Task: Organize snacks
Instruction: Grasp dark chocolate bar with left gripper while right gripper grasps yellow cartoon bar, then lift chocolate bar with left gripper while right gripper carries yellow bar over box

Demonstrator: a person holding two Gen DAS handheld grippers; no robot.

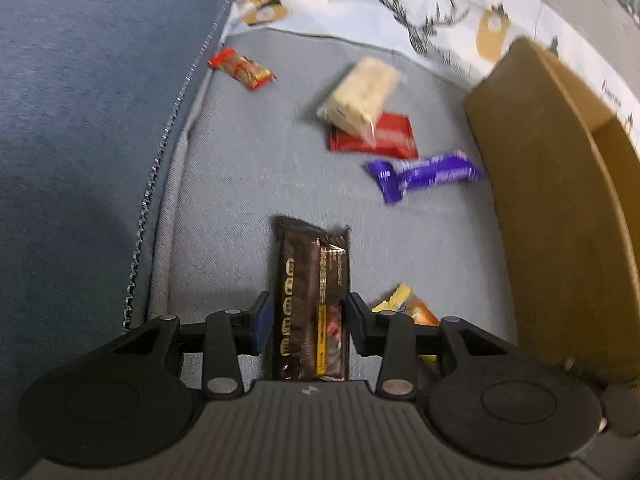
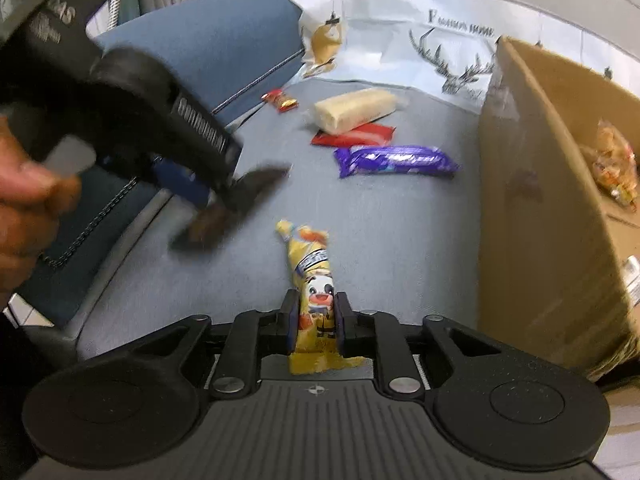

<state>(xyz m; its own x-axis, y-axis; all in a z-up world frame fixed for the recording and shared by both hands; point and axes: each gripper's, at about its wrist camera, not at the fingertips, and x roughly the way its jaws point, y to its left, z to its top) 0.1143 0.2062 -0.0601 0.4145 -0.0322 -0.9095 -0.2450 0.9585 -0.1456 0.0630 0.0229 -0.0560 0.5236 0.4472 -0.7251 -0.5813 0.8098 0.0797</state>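
My left gripper (image 1: 310, 328) is shut on a dark brown snack bar (image 1: 312, 280), held above the grey sofa seat (image 1: 240, 184). The left gripper also shows blurred in the right wrist view (image 2: 208, 184) with the brown bar (image 2: 232, 208). My right gripper (image 2: 314, 322) is shut on a yellow cartoon snack packet (image 2: 310, 272); it shows partly in the left wrist view (image 1: 404, 304). A purple bar (image 1: 424, 174) (image 2: 394, 160), a pale wafer pack (image 1: 360, 96) (image 2: 354, 110) on a red packet (image 1: 384, 140) (image 2: 356, 134), and a small red-gold candy (image 1: 244, 69) (image 2: 282, 101) lie on the seat.
An open cardboard box (image 1: 560, 184) (image 2: 540, 208) stands on the right with a snack bag (image 2: 616, 164) inside. A blue sofa arm (image 1: 88, 120) (image 2: 208, 40) is on the left. A white deer-print cloth (image 1: 420, 12) (image 2: 448, 52) covers the back.
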